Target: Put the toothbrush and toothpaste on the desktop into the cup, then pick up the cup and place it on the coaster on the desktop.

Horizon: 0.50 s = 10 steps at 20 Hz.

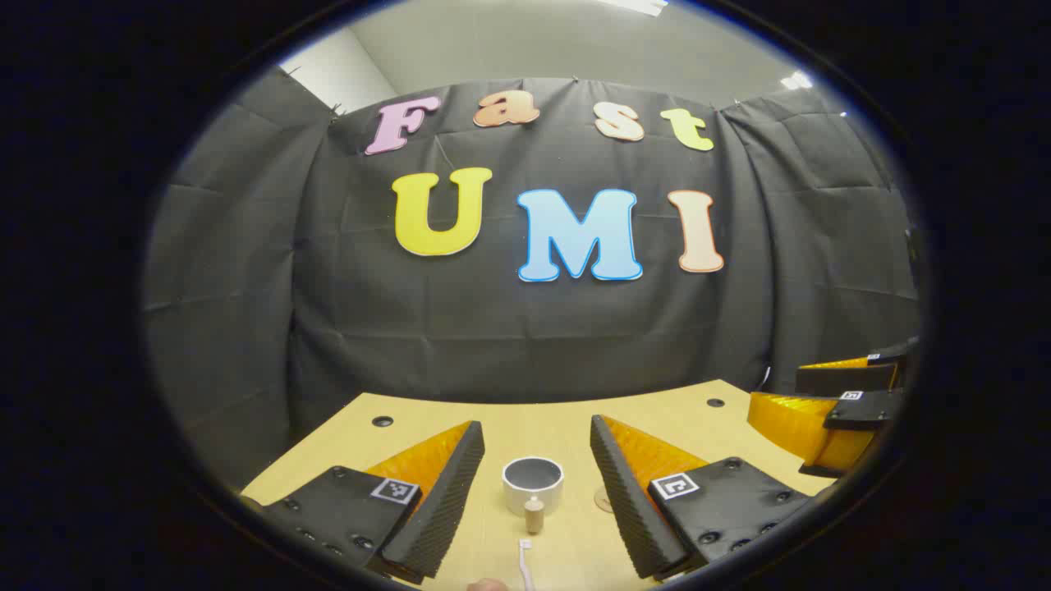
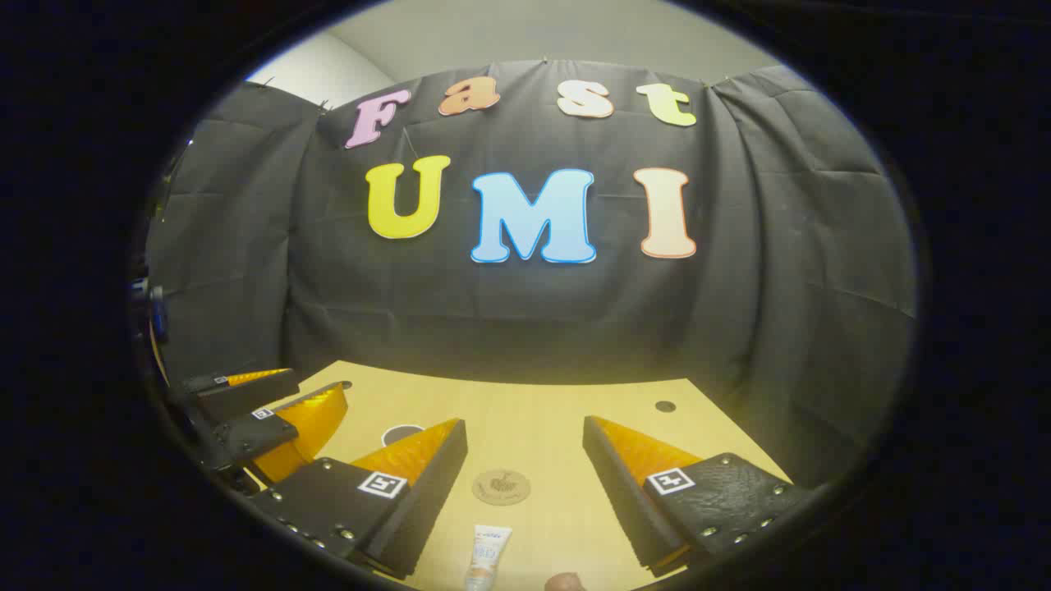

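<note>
Toothbrush [image 1: 525,565]: being framed low centre, before the cup [image 1: 533,483].
Left gripper [image 1: 537,472]: being held wide, empty.
Advice: handle is best being gripped mid-length.
Right gripper [image 2: 525,464]: being held wide above the toothpaste [image 2: 488,558].

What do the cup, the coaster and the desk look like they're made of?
The cup looks like glazed white ceramic, smooth with a dark inside. The coaster seems wood or cork, a matte tan disc with a printed mark. The desk looks like pale wood laminate with faint grain.

It was a staged recording booth: black cloth [image 1: 525,328] draped as walls around a pale wooden surface [image 2: 534,410] with cable holes, plain ceiling [image 1: 575,41] above.
</note>
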Each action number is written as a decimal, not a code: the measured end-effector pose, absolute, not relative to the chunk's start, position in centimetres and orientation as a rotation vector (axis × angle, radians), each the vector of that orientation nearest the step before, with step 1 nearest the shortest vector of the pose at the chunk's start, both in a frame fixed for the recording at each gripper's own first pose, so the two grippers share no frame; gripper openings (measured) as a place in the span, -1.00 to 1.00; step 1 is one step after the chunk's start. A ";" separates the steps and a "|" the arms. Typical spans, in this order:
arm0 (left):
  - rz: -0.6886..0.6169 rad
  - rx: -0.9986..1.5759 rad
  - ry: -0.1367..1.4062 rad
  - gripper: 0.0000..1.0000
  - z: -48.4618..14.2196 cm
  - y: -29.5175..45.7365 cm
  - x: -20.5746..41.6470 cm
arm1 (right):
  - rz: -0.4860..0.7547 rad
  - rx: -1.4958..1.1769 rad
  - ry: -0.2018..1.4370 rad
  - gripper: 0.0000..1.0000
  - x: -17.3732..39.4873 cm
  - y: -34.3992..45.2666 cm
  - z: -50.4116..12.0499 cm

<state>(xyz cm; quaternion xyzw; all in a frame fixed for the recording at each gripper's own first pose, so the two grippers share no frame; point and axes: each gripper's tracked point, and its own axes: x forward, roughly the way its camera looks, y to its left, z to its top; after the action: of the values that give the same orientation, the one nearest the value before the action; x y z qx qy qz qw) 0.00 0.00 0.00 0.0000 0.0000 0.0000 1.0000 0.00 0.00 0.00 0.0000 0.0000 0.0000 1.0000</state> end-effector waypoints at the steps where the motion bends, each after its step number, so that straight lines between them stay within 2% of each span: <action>1: -0.004 0.000 0.006 0.75 -0.2 -0.3 0.0 | 0.000 0.000 0.002 0.82 0.1 0.0 -0.1; 10: -0.006 0.004 0.006 0.75 0.0 -0.5 0.0 | -0.001 0.002 0.011 0.82 0.2 -0.2 -0.3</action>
<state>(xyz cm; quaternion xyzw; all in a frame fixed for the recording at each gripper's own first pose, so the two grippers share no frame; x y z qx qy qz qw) 0.03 -0.52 -0.01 0.0019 0.0028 -0.0028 1.0000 0.17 -0.22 -0.30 0.0008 0.0053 -0.0007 1.0000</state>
